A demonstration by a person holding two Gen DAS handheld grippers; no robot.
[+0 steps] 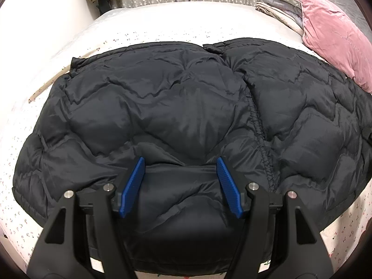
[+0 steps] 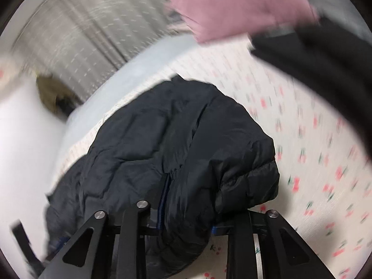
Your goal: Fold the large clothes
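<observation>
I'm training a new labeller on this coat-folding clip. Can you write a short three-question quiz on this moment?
1. True or false: the left tool has its pads pressed together.
2. What does the right tool grip? A) pink pillow B) black padded coat C) curtain
3. Fill in: the pink pillow lies at the bed's far ____ side in the left wrist view.

Key: 1 false, its pads stand apart over the black padded coat. 2 B, a bunched fold of it. 3 right.

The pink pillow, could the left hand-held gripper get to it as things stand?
Probably yes. The pink pillow lies uncovered at the bed's far right, past the black jacket. The left hand-held gripper stands open over the jacket, gripping nothing.
</observation>
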